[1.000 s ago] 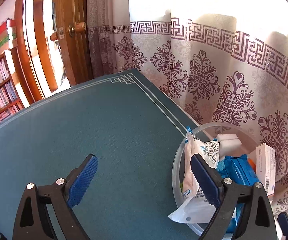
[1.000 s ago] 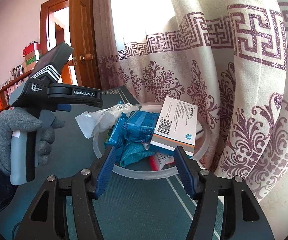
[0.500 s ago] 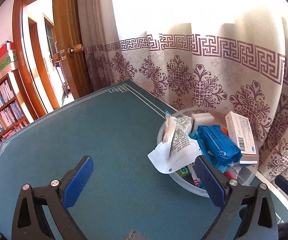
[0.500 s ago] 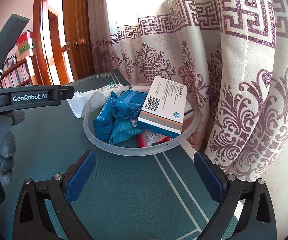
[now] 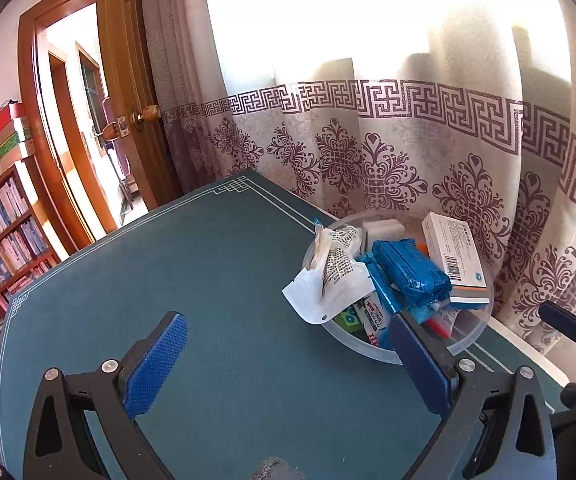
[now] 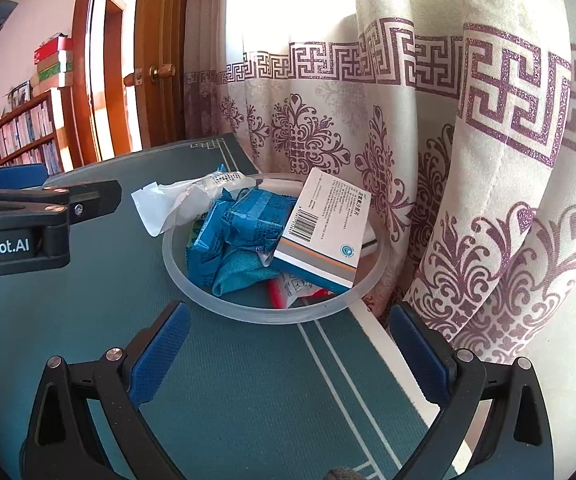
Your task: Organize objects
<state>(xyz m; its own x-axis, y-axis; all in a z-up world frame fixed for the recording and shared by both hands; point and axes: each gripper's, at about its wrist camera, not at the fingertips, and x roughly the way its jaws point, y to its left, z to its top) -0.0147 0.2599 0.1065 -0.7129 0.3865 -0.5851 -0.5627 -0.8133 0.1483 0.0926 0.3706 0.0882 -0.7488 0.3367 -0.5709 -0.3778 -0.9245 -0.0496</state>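
Both my tongs, left (image 5: 288, 364) and right (image 6: 288, 354), have drawn back from the bowl (image 6: 216, 294), wide open and empty. Objects sit heaped inside; the overhanging white packet (image 5: 320, 292) could slide onto the tabletop (image 5: 168, 264) if nudged.

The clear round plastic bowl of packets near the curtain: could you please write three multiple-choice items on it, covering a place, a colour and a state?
1. Where does the clear round plastic bowl stand?
A. on the green table by the curtain
B. on the bookshelf
C. on the floor

2. What colour is the crinkled wrapped packet?
A. red
B. blue
C. yellow

3. How is the right hand-held gripper?
A. shut on the bowl
B. holding the box
C. open, empty

Key: A, table edge meets curtain; B, blue wrapper; C, fingers spread apart.
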